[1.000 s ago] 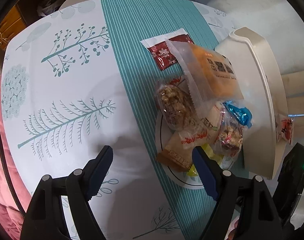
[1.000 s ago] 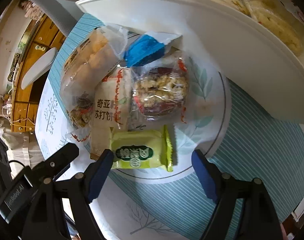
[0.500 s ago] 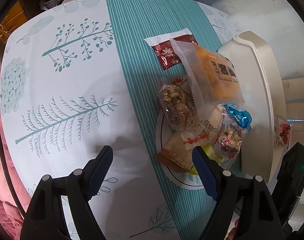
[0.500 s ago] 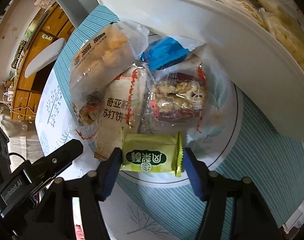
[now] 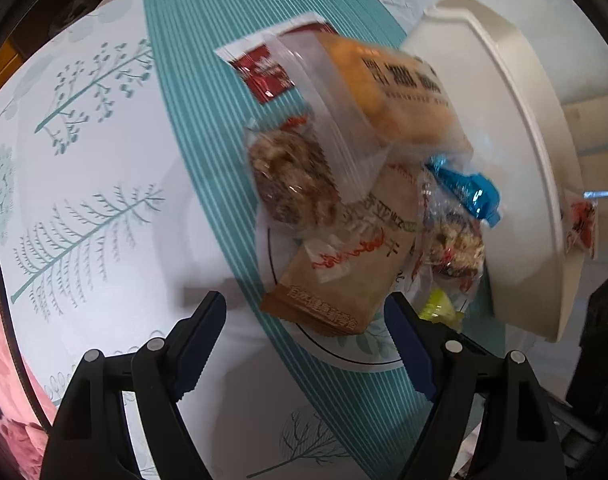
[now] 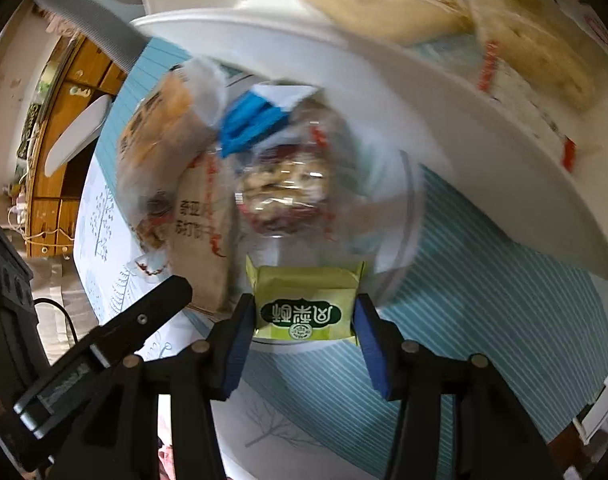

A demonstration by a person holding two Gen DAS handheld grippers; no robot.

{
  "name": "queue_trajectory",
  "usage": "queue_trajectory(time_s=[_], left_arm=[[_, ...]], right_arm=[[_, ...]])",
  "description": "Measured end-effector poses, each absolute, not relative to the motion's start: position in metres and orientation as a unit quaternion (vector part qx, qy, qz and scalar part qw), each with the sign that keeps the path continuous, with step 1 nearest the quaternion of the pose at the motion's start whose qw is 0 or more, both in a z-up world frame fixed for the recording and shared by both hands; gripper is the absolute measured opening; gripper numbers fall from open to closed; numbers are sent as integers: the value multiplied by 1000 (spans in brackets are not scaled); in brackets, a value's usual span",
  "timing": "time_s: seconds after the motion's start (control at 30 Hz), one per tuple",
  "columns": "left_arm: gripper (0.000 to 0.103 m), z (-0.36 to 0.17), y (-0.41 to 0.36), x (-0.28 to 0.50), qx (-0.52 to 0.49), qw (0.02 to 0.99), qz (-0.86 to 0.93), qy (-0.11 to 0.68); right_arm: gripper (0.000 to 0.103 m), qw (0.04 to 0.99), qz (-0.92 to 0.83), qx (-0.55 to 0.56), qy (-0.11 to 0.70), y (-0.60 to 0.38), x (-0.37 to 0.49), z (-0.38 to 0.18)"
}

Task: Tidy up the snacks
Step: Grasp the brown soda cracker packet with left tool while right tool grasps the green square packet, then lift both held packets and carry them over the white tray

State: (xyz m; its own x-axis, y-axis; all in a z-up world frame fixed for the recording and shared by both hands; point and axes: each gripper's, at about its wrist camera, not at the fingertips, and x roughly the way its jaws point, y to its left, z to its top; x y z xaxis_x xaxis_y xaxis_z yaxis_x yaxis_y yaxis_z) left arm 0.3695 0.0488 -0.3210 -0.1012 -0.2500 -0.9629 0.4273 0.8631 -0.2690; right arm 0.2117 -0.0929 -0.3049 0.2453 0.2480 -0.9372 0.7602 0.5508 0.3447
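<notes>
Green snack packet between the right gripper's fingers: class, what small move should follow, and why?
Probably finish closing, then lift. The right gripper is closing, its blue pads flanking the green packet, which lies at the plate's near rim, clear of the other snacks.

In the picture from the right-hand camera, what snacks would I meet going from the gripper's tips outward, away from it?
Green packet between the closing blue pads of the right gripper → clear-wrapped nut snack on the plate → blue wrapper → rim of the white tray.
</notes>
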Motion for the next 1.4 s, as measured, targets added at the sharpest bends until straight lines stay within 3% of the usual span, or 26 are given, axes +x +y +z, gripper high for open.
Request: queue_trajectory(time_s=[0.6, 0.73, 0.8, 1.07, 1.4], left_arm=[[80, -340, -61, 315, 217, 704, -220, 639], [75, -338, -77, 300, 223, 718, -223, 620], [66, -337, -82, 295, 217, 719, -231, 619], [55, -333, -84, 264, 211, 723, -233, 615], [54, -335, -70, 216, 177, 697, -223, 658]], right_arm=[[50, 625, -227, 465, 585, -119, 154, -303], [50, 626, -228, 468, 581, -121, 148, -299], [50, 626, -227, 470, 579, -124, 141, -297], [50, 618, -228, 479, 581, -125, 114, -291], [50, 619, -227, 482, 577, -123, 92, -273]])
